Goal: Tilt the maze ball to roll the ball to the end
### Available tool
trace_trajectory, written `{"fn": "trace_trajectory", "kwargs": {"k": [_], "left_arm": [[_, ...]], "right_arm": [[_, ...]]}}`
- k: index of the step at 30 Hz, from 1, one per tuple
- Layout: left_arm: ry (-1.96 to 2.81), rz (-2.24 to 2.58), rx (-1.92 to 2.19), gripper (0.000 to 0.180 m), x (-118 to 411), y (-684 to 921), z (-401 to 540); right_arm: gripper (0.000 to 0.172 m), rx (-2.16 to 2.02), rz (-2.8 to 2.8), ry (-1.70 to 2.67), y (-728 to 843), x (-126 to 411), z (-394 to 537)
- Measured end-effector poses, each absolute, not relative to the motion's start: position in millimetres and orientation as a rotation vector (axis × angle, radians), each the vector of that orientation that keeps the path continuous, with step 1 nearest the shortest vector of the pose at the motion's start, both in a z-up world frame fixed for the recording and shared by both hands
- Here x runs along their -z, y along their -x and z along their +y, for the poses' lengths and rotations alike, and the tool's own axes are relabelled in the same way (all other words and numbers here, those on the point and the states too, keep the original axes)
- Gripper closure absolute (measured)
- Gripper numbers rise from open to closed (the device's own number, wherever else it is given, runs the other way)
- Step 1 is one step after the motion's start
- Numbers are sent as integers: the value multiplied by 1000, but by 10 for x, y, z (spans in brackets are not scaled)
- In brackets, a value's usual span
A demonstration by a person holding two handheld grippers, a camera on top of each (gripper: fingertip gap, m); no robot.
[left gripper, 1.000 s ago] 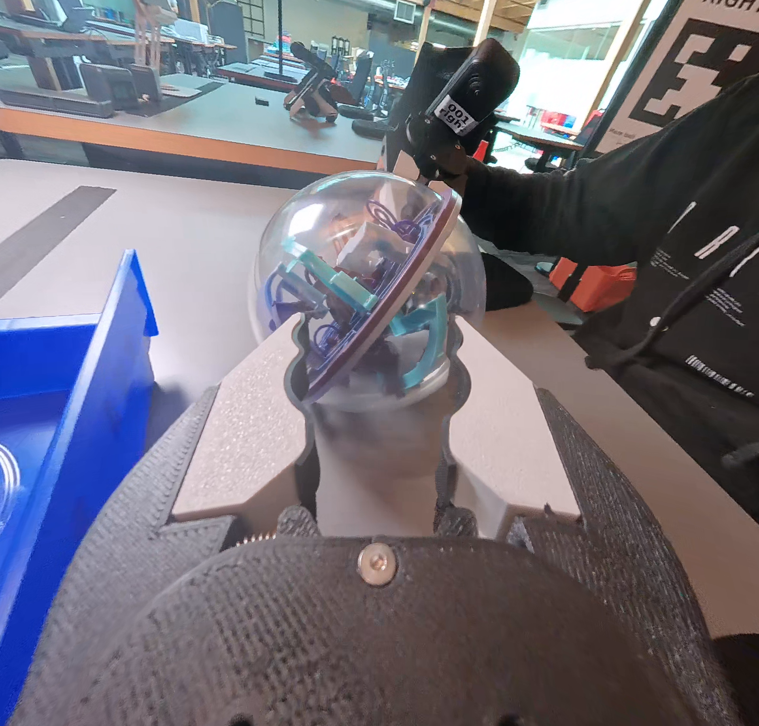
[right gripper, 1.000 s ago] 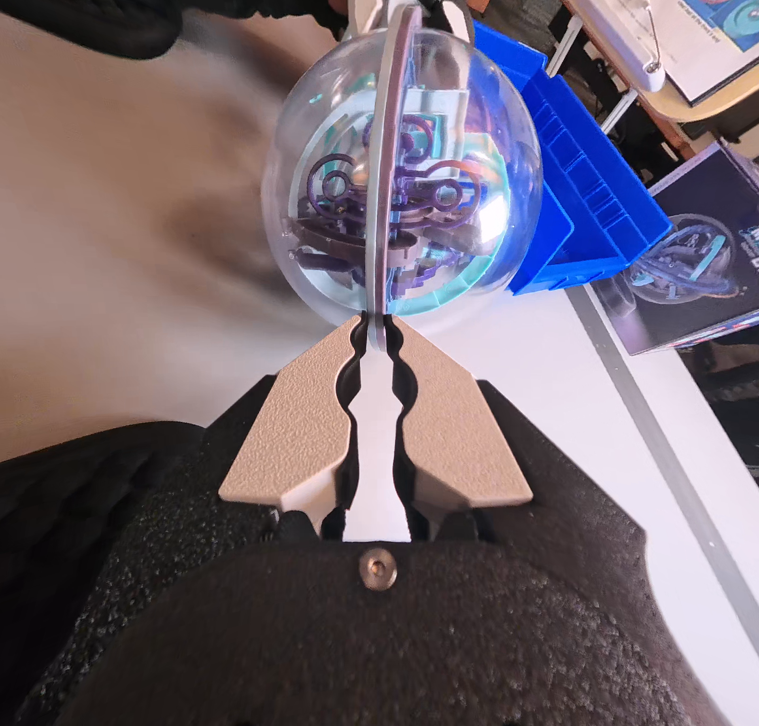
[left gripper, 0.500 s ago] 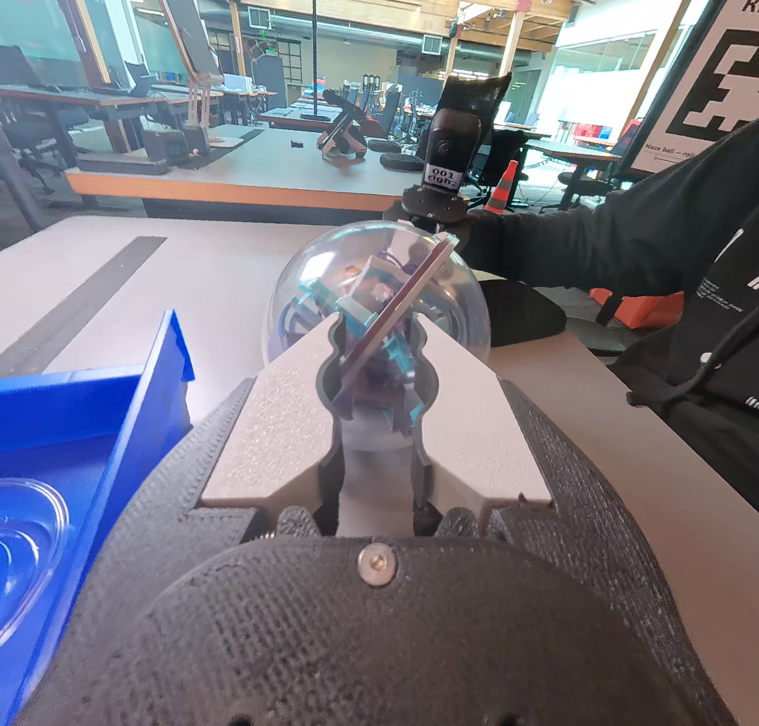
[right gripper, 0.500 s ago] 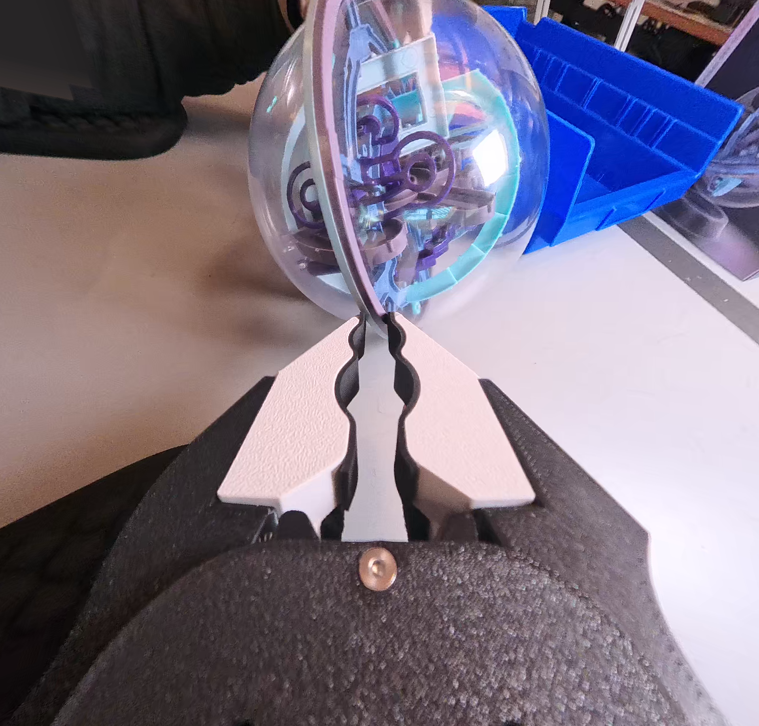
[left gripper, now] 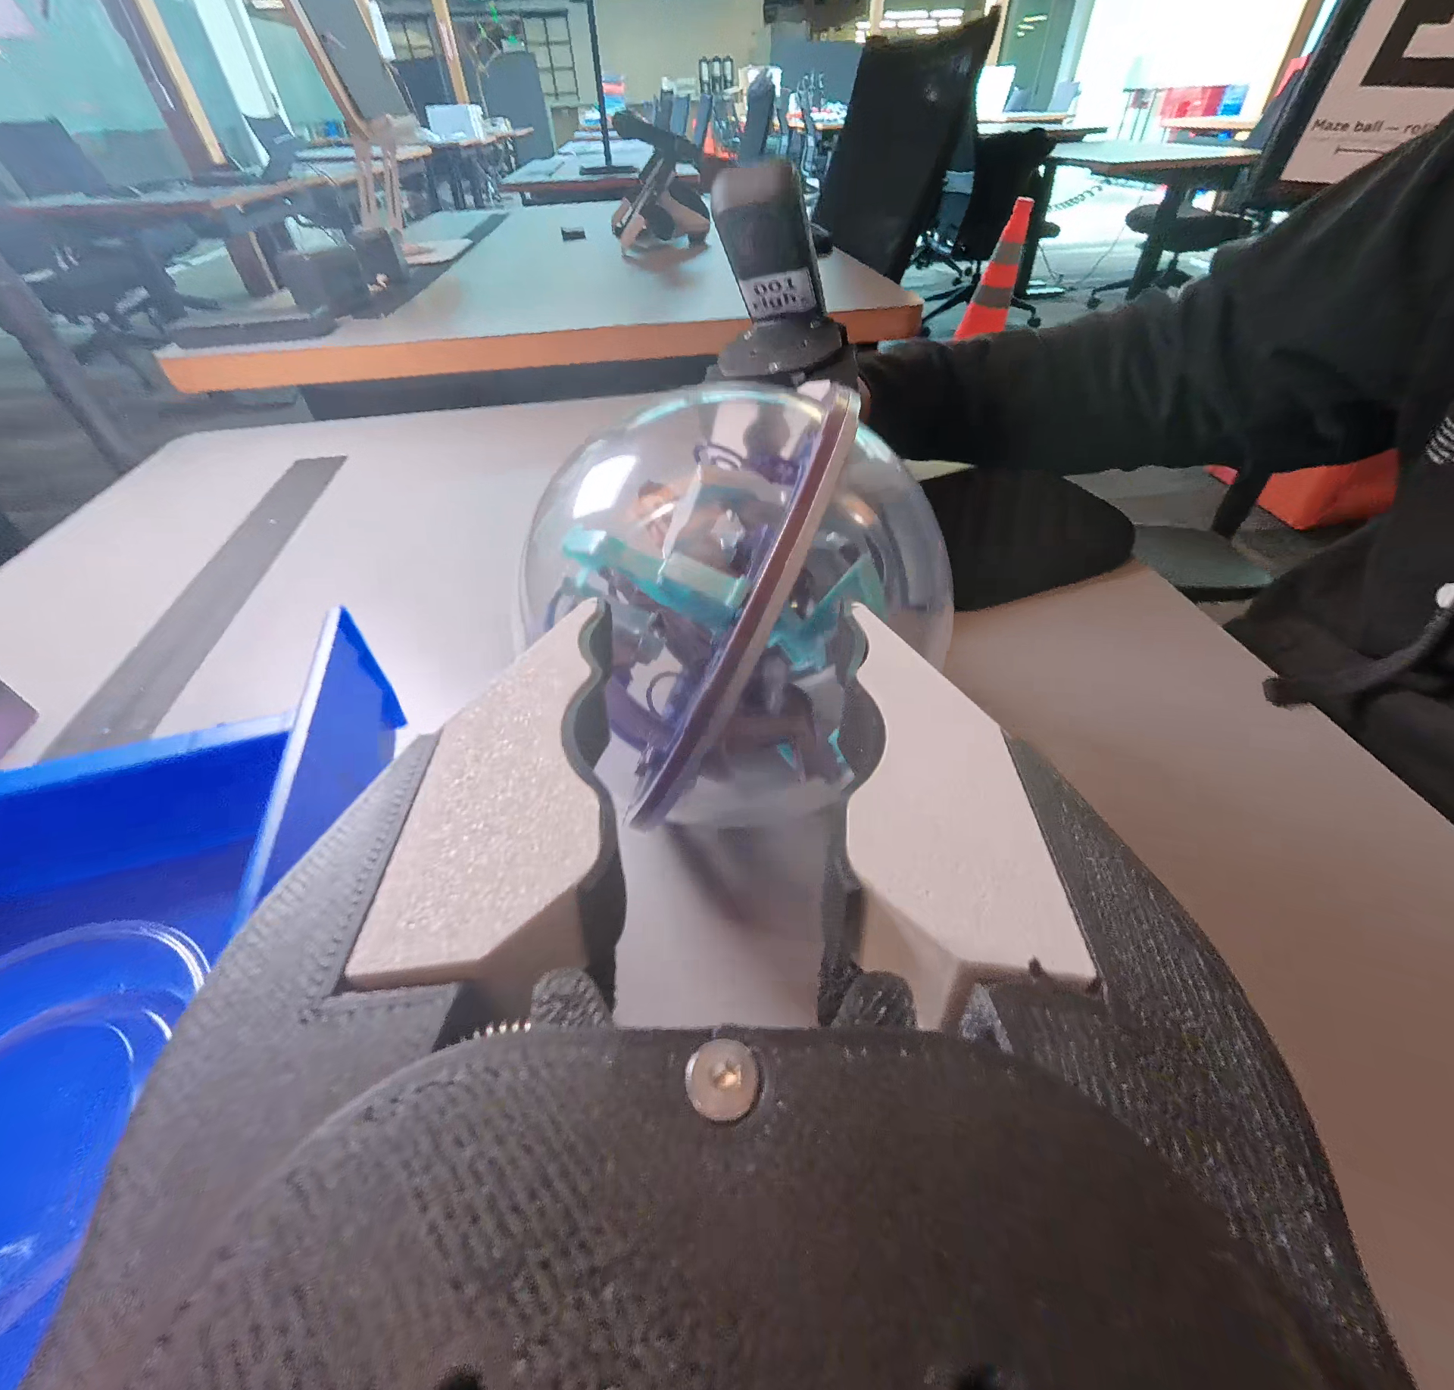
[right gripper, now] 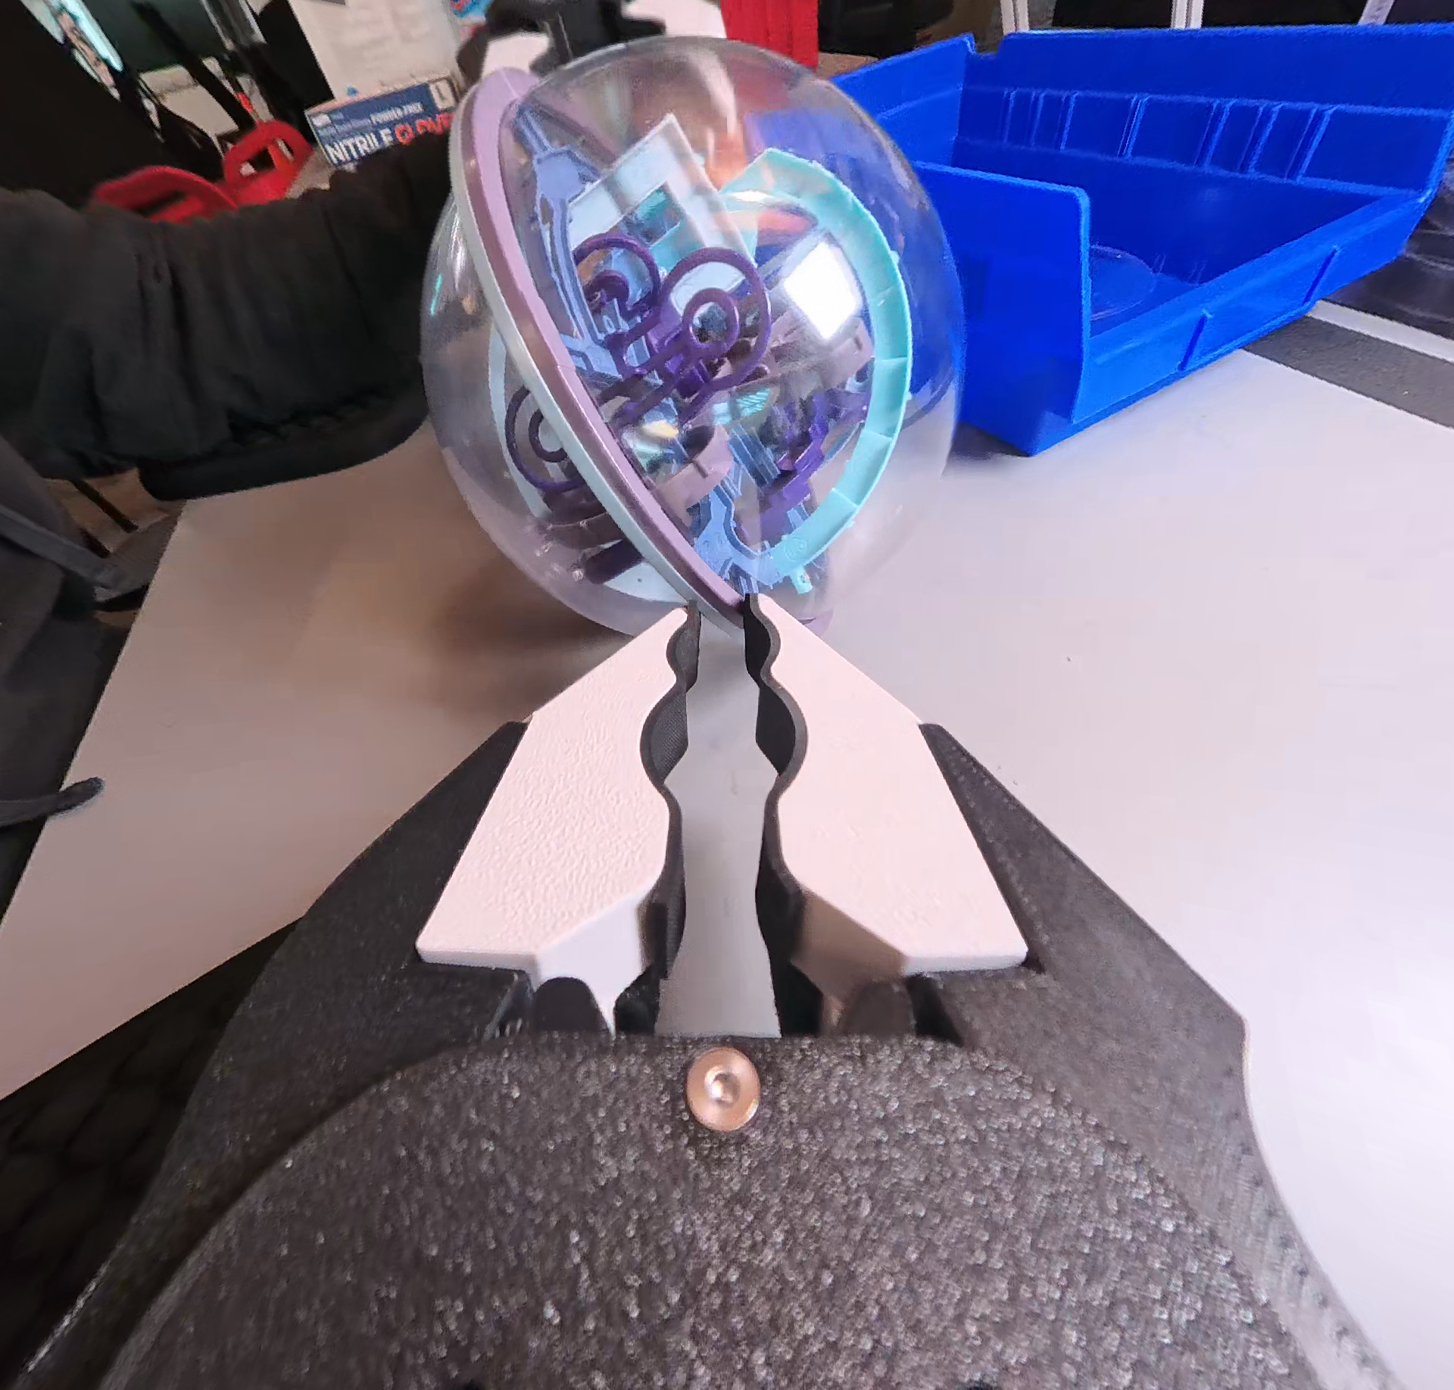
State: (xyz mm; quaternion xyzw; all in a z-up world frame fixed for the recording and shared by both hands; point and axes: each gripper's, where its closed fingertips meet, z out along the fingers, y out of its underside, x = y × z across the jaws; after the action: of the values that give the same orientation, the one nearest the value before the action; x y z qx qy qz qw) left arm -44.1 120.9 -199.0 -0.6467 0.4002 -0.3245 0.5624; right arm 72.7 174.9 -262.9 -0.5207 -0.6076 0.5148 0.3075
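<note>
Left gripper [left gripper: 724,691] is reopening wide around the maze ball [right gripper: 684,330], pads clear of the shell. Right gripper [right gripper: 720,617] is staying pinched on the purple rim at 6 o'clock, rolling it further, ball off-table.

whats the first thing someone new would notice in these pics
The clear maze ball with teal and purple tracks inside fills the middle of both views, raised off the grey table. The right gripper pinches its purple rim at the bottom. A bright blue bin sits on the table beyond it.
</note>
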Motion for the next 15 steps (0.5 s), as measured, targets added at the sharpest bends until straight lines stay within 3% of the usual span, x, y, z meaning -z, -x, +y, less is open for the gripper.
{"fn": "trace_trajectory", "kwargs": {"k": [11, 13, 15], "left_arm": [[1542, 963, 762, 130, 2096, 453, 1197], [1533, 947, 746, 137, 2044, 441, 1223], [1506, 930, 713, 157, 1968, 431, 1264]], "right_arm": [[162, -1457, -1558, 1442, -718, 2620, 1839], [162, -1467, -1549, 1466, -725, 2633, 1864], [162, -1465, -1545, 1486, -732, 2650, 1882]]}}
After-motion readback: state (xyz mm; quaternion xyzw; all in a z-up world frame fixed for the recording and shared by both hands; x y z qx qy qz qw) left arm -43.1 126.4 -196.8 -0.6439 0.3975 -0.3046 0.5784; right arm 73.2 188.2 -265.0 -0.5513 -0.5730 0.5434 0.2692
